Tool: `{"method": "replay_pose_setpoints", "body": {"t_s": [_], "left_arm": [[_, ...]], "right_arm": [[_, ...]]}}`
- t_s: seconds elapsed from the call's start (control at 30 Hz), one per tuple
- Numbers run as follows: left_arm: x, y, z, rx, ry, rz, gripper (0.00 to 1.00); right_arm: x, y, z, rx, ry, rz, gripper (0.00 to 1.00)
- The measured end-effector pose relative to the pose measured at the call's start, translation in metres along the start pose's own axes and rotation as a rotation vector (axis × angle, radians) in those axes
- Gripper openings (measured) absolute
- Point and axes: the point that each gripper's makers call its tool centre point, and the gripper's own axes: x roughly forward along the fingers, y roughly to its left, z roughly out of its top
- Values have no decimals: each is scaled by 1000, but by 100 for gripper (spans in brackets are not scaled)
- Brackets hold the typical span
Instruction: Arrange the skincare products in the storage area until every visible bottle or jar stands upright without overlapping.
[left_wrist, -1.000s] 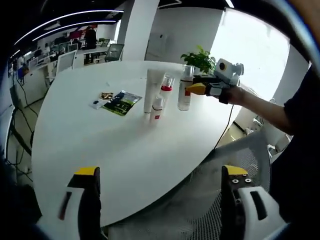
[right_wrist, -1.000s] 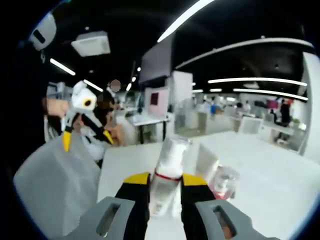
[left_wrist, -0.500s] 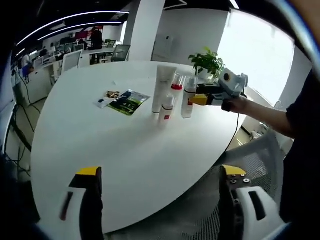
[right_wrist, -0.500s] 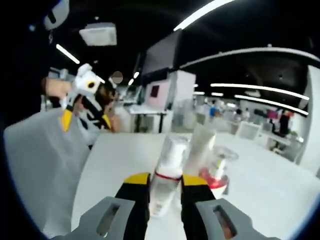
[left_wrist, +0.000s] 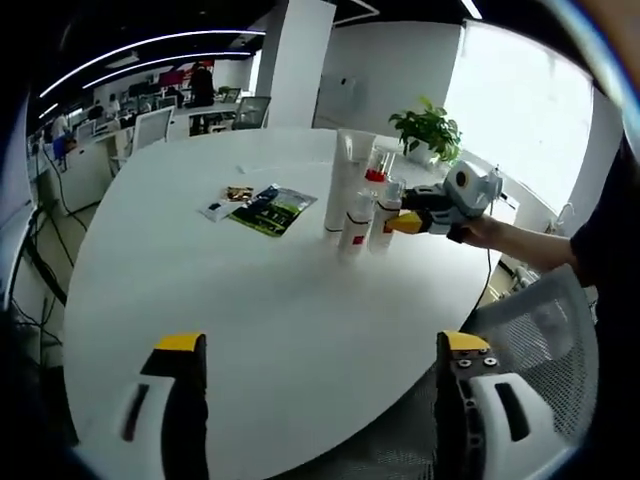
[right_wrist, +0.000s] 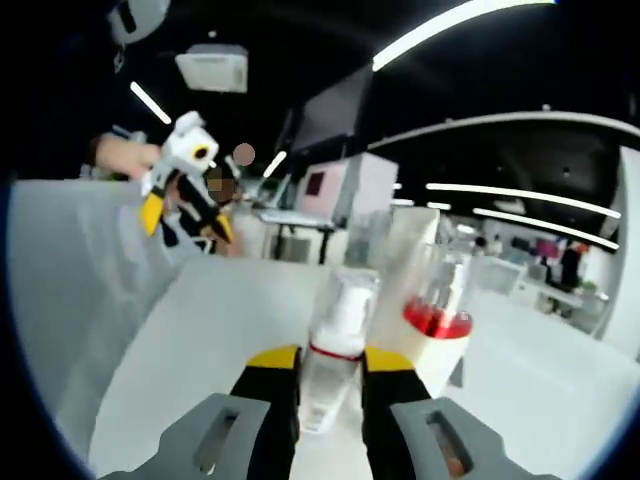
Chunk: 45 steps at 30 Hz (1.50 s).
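On the round white table (left_wrist: 230, 300) stand a tall white tube (left_wrist: 345, 180), a red-capped bottle (left_wrist: 375, 175) and a small white bottle with a red label (left_wrist: 355, 222), close together. My right gripper (left_wrist: 405, 222) holds a clear bottle (left_wrist: 385, 215) upright beside them; I cannot tell whether its base touches the table. In the right gripper view my right gripper (right_wrist: 330, 360) is shut on this clear bottle (right_wrist: 335, 340), with the white tube (right_wrist: 400, 260) and the red-filled bottle (right_wrist: 440, 300) just behind. My left gripper (left_wrist: 322, 348) hangs open over the near table edge, and shows again as the left gripper (right_wrist: 185, 195) at the upper left.
A green leaflet (left_wrist: 272, 208) and a small card (left_wrist: 215, 208) lie left of the bottles. A potted plant (left_wrist: 430, 125) stands at the far edge. A grey mesh chair (left_wrist: 540, 350) sits at the near right, its back (right_wrist: 80, 300) beside the table.
My right gripper has carried the clear bottle closer to the tube and the other bottles. The left view has shifted with my hand; its jaws stay open.
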Motion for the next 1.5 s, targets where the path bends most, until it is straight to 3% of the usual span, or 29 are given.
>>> {"method": "replay_pose_setpoints", "body": {"t_s": [0.17,0.57,0.87,1.3,1.5], "left_arm": [[7,-5,-2,-5,1,4,89],[19,-1,-7,-6,13,12,88],[27,-1,-13,8,43,8,88],[35,-5,-15,30,72,-2,86],[35,4,-18,30,81,-1,86]], "right_arm": [[2,4,-9,-19,-6,35,15],[7,3,-8,-100,-29,50,16],[8,-2,-11,-64,-63,47,16],[8,-1,-12,-92,-32,94,17],[8,1,-14,-87,-13,89,20]]}}
